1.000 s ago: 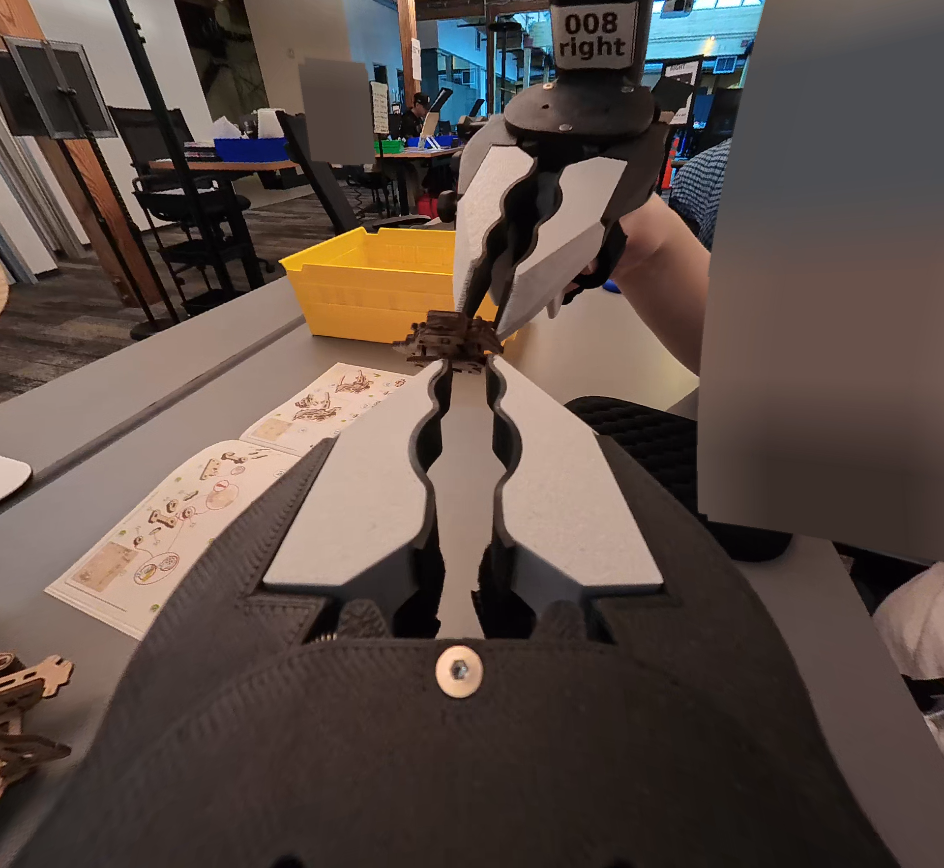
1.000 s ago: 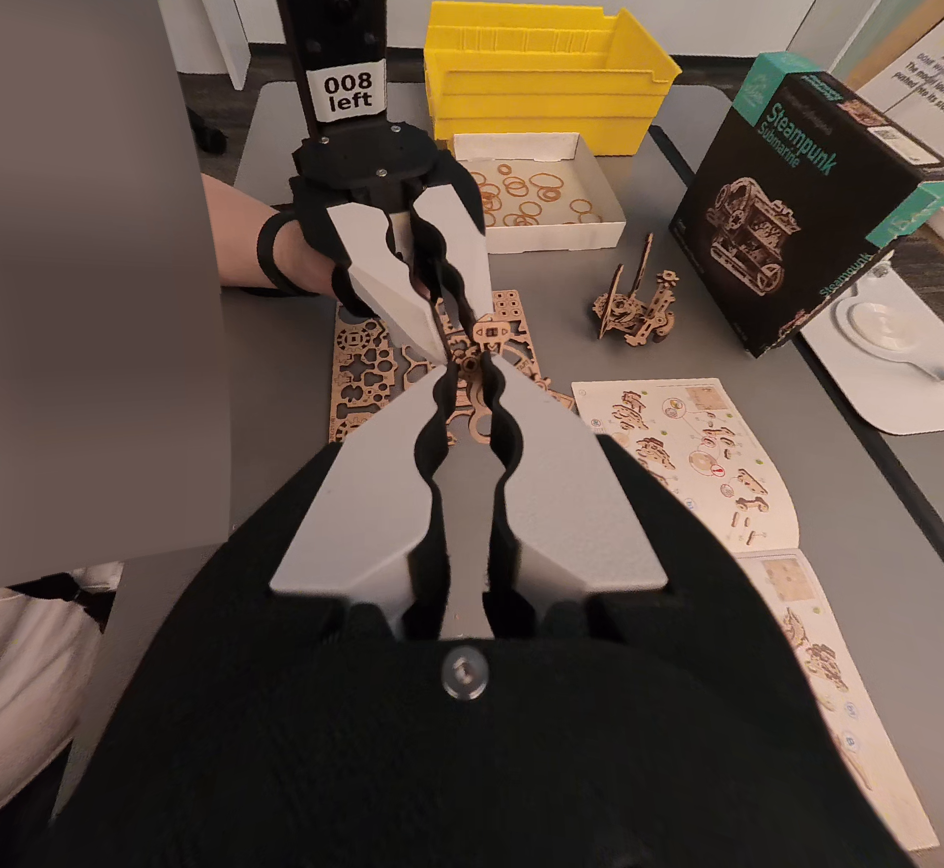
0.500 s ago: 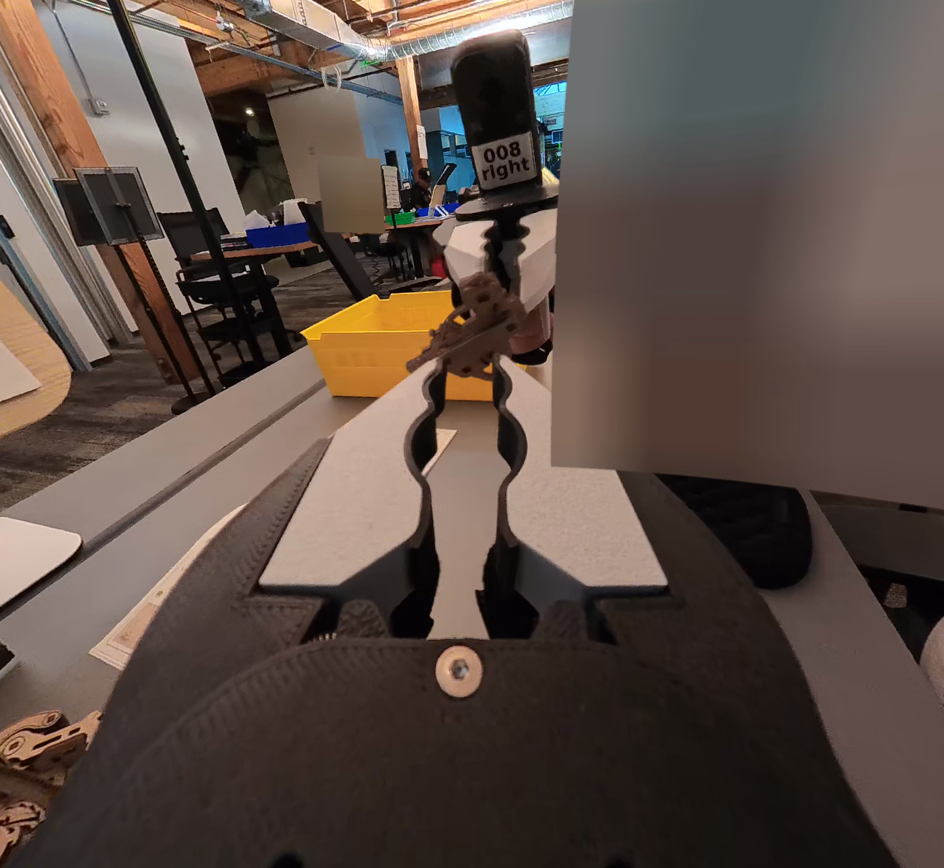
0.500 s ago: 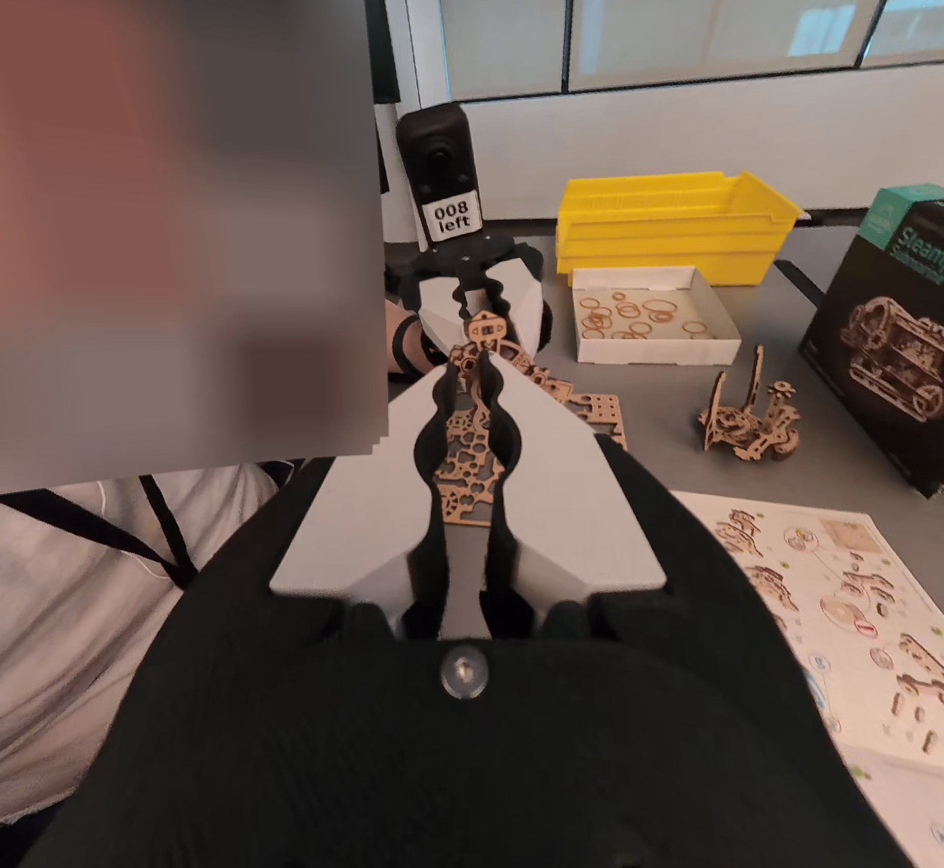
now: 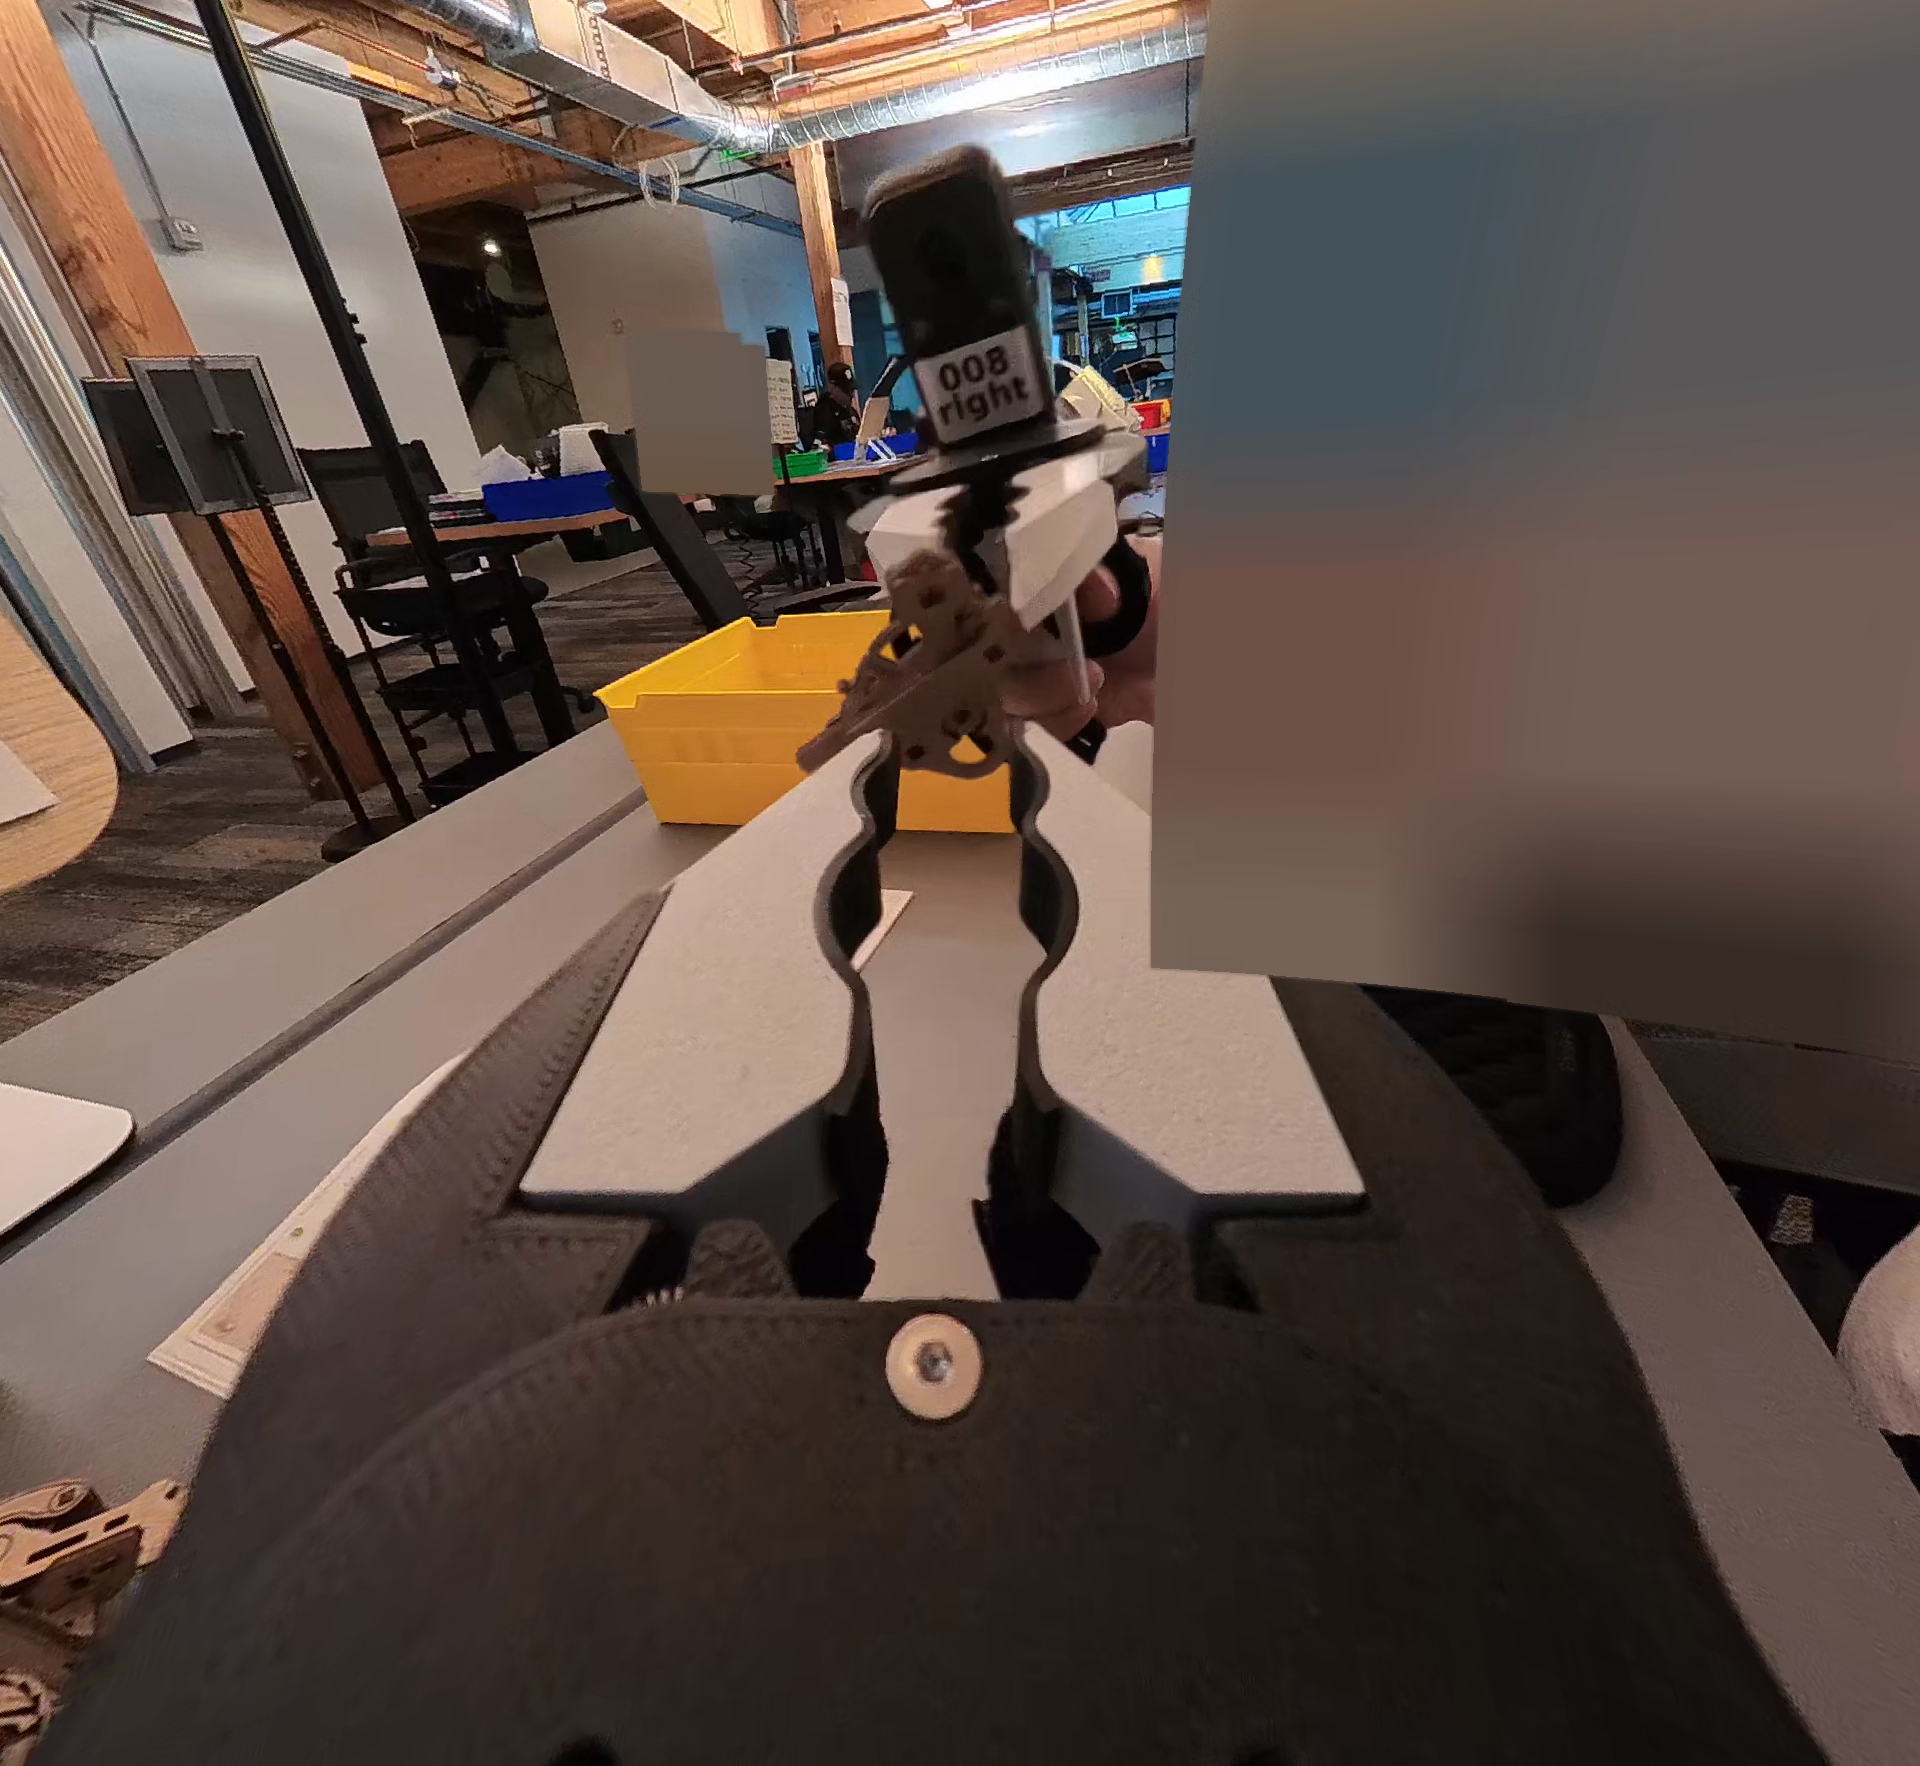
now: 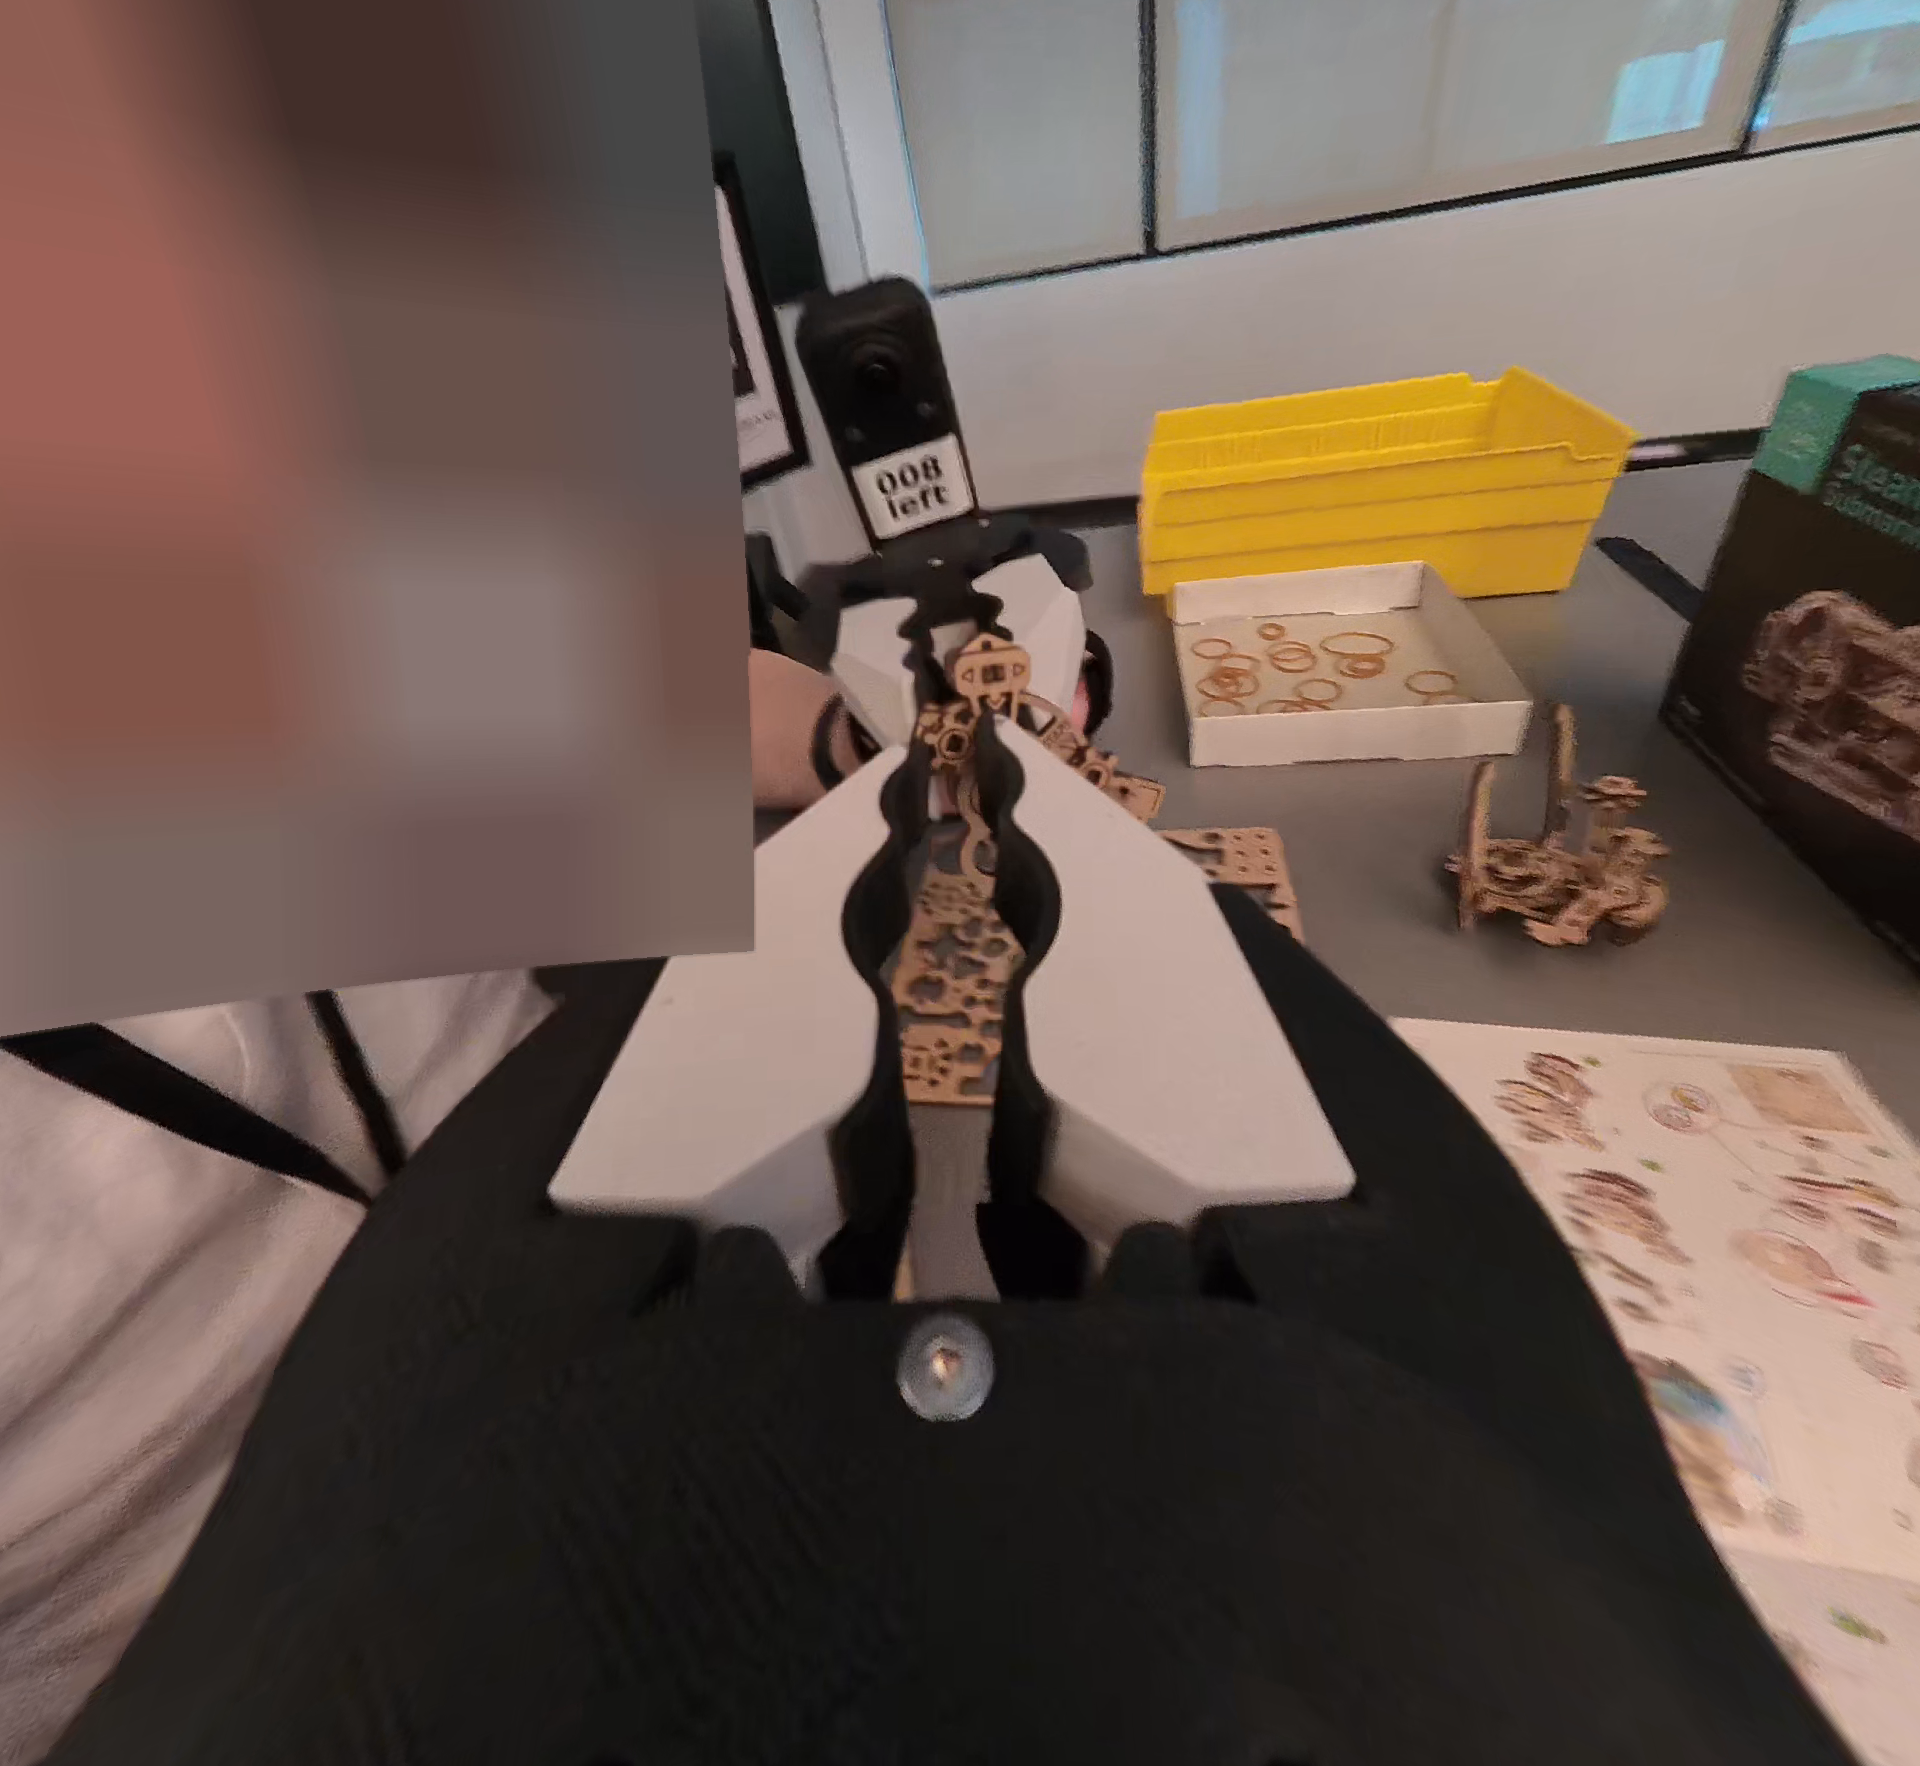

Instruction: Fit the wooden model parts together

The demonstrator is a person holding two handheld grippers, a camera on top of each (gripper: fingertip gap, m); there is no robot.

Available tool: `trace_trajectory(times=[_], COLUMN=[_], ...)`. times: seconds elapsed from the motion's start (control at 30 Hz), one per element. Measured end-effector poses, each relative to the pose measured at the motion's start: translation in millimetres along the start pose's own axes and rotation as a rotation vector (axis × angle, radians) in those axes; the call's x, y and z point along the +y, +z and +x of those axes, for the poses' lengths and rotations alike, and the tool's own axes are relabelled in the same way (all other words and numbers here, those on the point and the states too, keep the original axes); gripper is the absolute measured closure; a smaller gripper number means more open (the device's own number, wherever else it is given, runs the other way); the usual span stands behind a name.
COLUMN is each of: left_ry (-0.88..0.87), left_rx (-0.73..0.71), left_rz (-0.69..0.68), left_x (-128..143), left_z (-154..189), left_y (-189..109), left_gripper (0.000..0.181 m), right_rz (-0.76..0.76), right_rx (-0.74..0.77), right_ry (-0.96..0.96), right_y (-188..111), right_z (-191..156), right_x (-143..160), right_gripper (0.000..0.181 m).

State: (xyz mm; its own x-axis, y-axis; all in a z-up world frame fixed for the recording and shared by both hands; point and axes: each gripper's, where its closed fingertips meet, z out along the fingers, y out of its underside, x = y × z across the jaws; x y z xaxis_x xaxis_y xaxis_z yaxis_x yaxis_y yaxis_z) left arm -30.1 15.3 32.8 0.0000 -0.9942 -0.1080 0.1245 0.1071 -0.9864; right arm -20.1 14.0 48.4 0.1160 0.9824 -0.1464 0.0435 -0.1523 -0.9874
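Observation:
A small wooden sub-assembly (image 5: 940, 677) is held up in the air between both grippers. My left gripper (image 5: 951, 760) is shut on its lower end. My right gripper (image 5: 987, 573) faces it from the far side, slightly blurred. In the right wrist view, my right gripper (image 6: 982, 734) is shut on a flat wooden piece (image 6: 989, 675) of the same assembly, with my left gripper (image 6: 961, 646) just behind it. A laser-cut wooden parts sheet (image 6: 956, 978) lies on the grey table (image 6: 1382, 843) below the fingers.
A yellow bin (image 6: 1371, 490) and a white box of rubber rings (image 6: 1340, 677) stand at the back. A partly built wooden model (image 6: 1548, 875), a dark product box (image 6: 1808, 677) and an instruction booklet (image 6: 1714, 1249) are to the right. Loose wooden parts (image 5: 62, 1560) lie near the left.
Both grippers have risen from just above the table with the wooden assembly still gripped between them. Both views now tilt up toward the room.

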Motion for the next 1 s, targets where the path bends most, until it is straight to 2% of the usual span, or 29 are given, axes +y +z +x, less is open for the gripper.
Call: trace_trajectory(times=[0.03, 0.2, 0.37, 0.47, 0.6, 1.0], left_ry=[-0.011, -0.143, -0.349, -0.436, -0.465, -0.664], left_rx=[0.010, 0.080, 0.140, 0.178, 0.165, 0.185], left_rz=[-0.005, -0.018, -0.014, -0.001, -0.013, -0.049], left_x=[1, 8, 16, 17, 21, 35], left_z=[1, 4, 0, -1, -5, -12], left_y=[1, 5, 7, 7, 7, 10], left_gripper=[0.160, 0.159, 0.154, 0.155, 0.162, 0.154], right_rz=[-0.028, -0.296, -0.525, -0.559, -0.601, -0.713], right_rx=[0.038, 0.314, 0.472, 0.499, 0.533, 0.581], right_ry=[-0.062, -0.448, -0.711, -0.740, -0.755, -0.803], right_y=[1, 5, 7, 8, 5, 6], right_z=[0, 7, 12, 11, 15, 25], right_x=[1, 14, 29, 31, 33, 49], right_gripper=[0.174, 0.173, 0.173, 0.173, 0.173, 0.172])
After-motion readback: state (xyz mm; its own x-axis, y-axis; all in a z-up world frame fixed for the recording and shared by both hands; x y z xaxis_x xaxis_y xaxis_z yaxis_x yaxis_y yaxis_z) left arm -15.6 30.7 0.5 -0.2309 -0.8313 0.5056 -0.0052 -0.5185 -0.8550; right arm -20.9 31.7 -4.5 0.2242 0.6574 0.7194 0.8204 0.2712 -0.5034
